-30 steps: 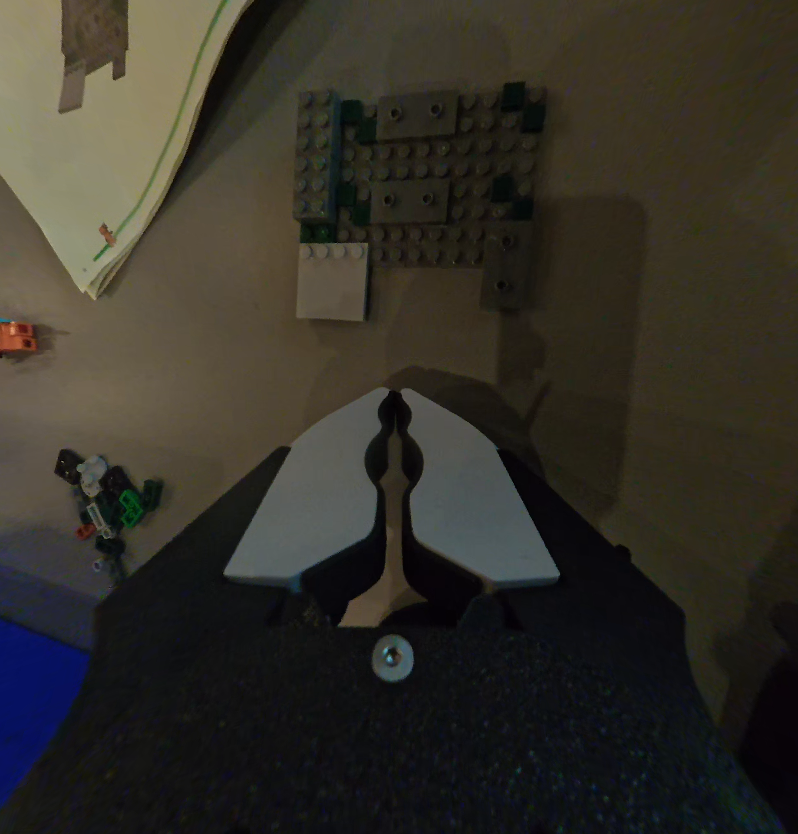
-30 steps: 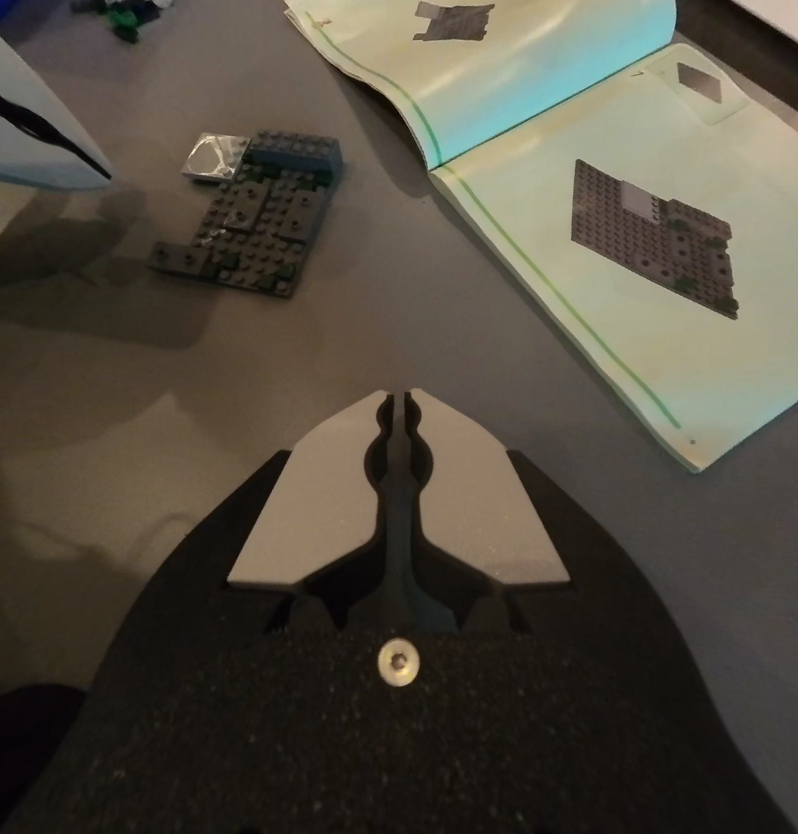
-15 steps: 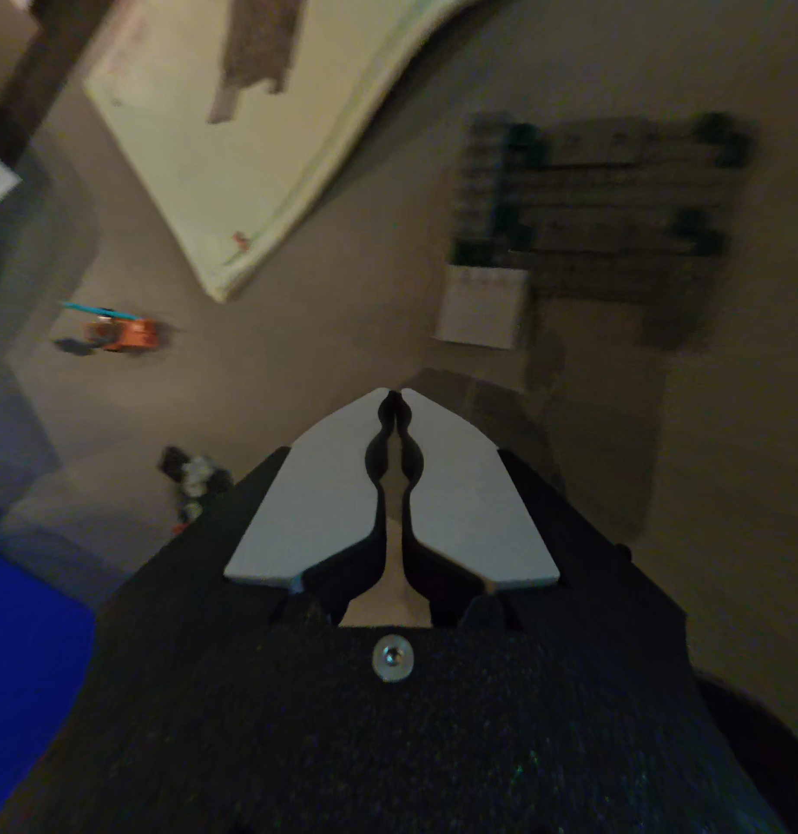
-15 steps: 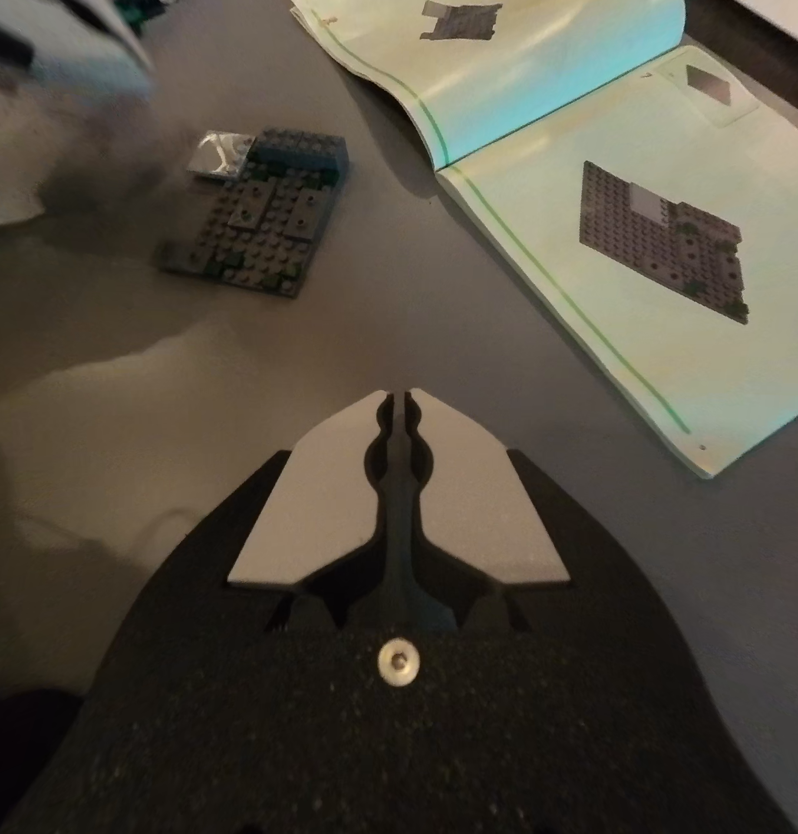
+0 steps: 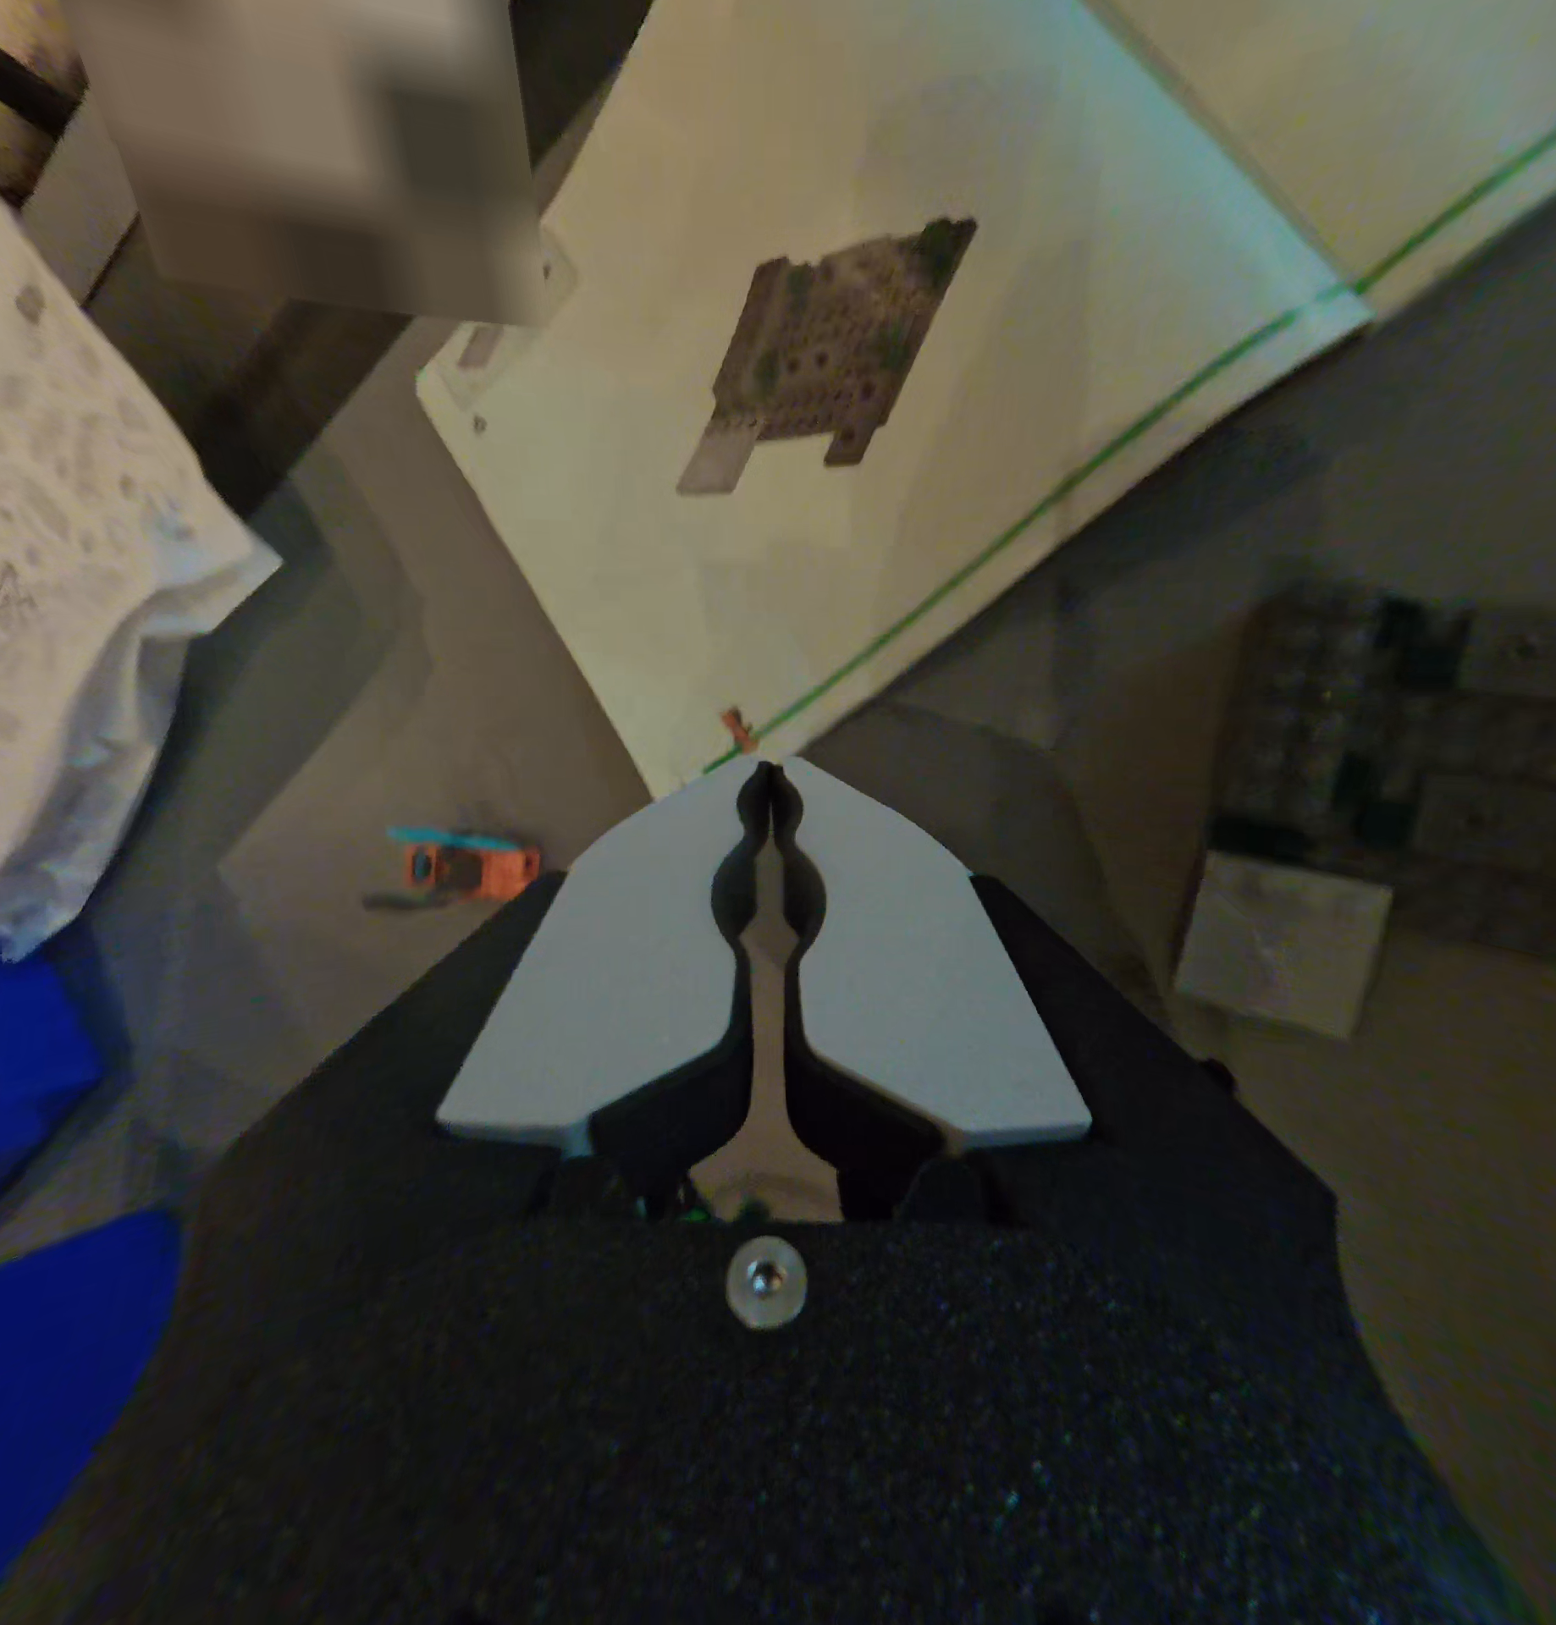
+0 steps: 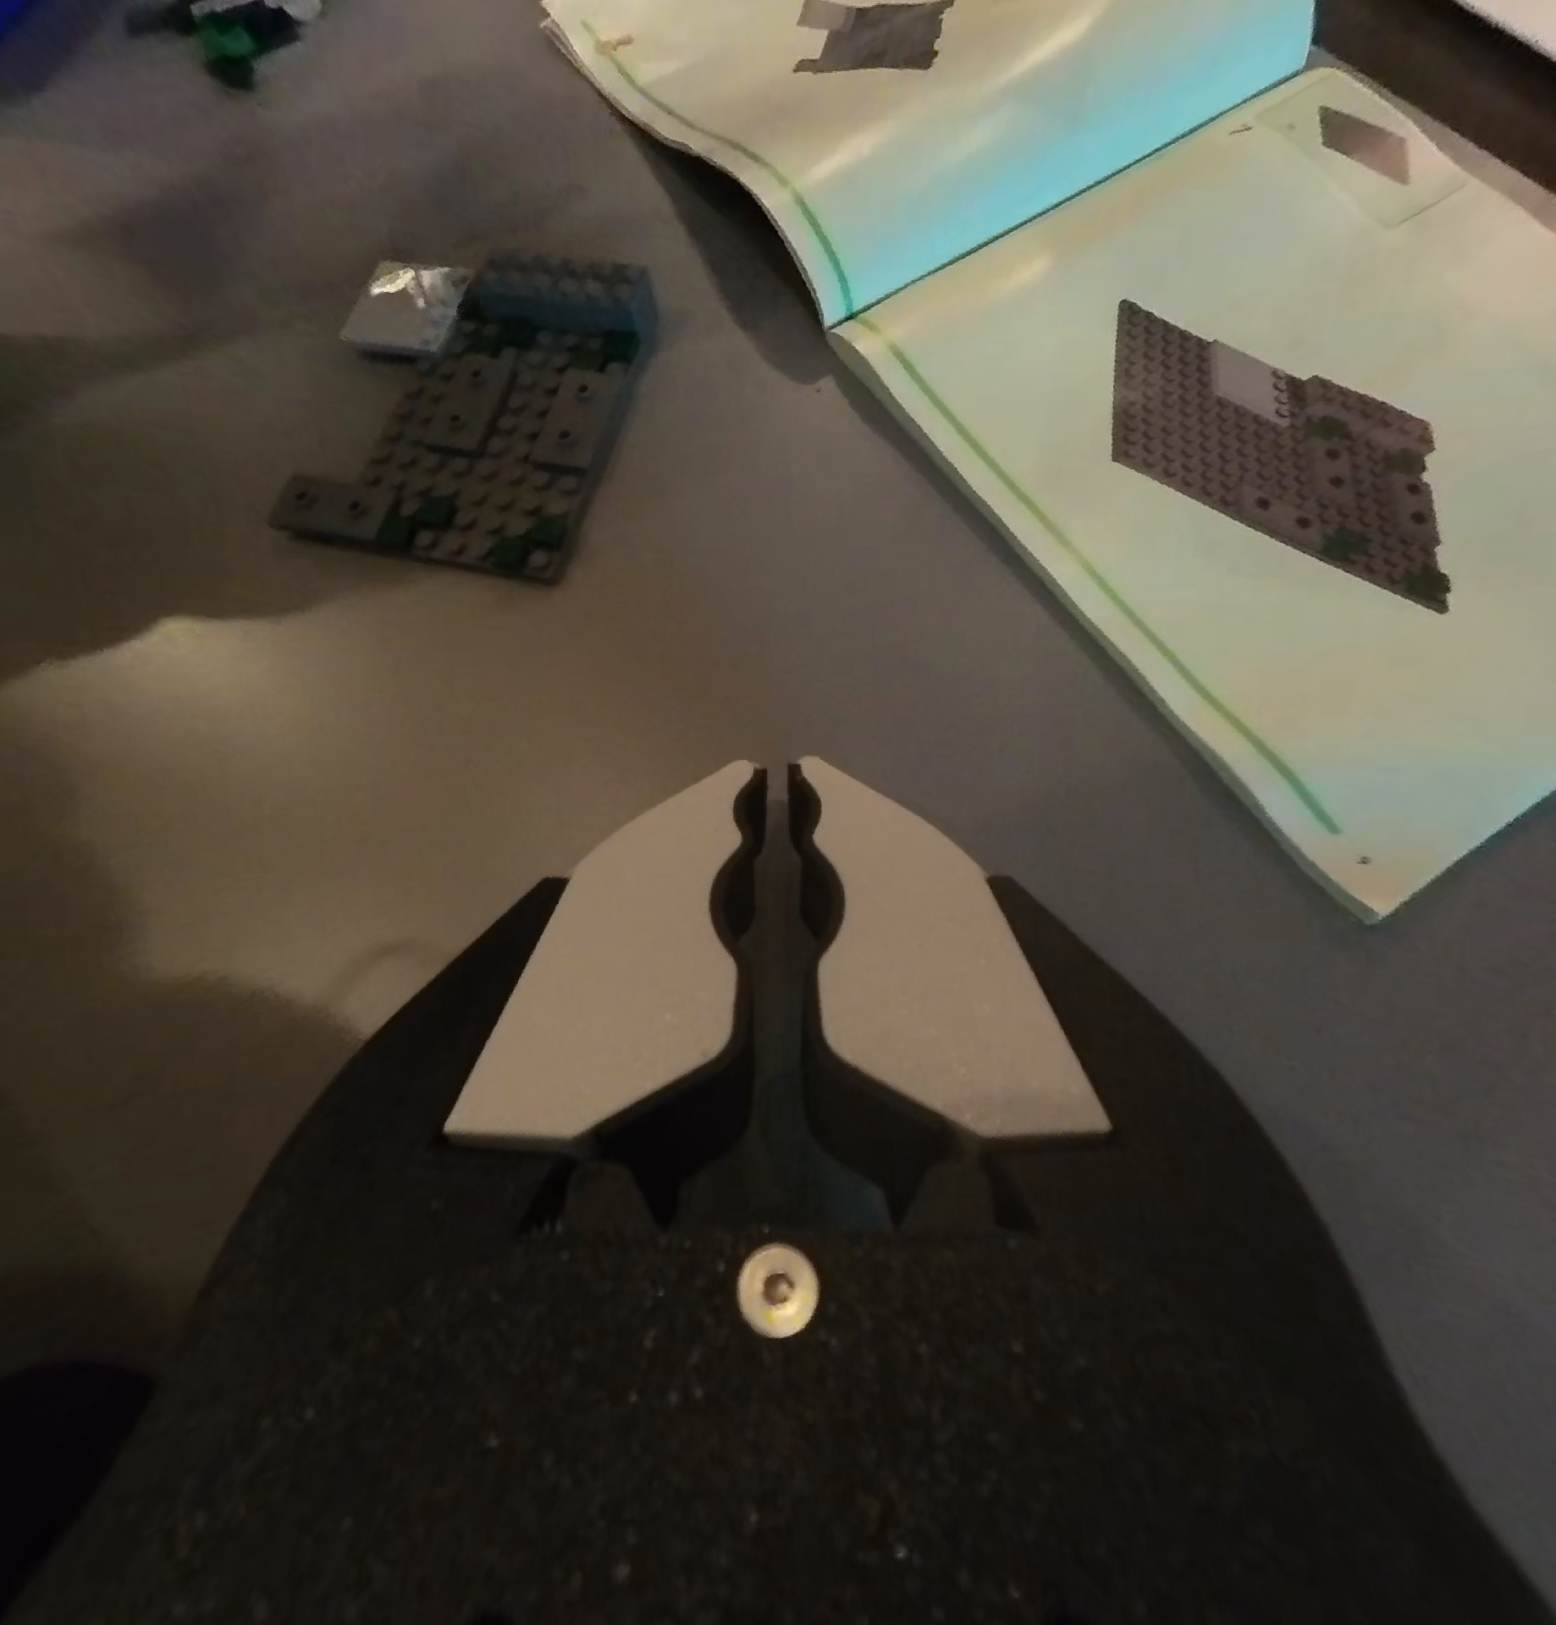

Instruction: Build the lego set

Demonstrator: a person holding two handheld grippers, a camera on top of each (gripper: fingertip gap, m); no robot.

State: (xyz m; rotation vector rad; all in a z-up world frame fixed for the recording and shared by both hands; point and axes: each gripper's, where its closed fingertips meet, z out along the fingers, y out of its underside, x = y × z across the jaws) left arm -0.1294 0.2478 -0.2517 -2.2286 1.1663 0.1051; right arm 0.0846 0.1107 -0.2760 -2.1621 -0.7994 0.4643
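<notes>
Left gripper [image 5: 771, 772] swings off build [image 6: 471, 440] toward instruction booklet [image 5: 889, 440]; build now at its right edge, resting on table [image 6: 757, 668]. Both claws pinched closed, empty. Right gripper [image 6: 778, 767] steady. Likely seeking next piece; loose bricks [image 6: 233, 40] untouched.

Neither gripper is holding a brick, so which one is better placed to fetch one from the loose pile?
Probably the left gripper. The loose pile lies far off from the right gripper, beyond the grey build. Both are shut and empty.
</notes>
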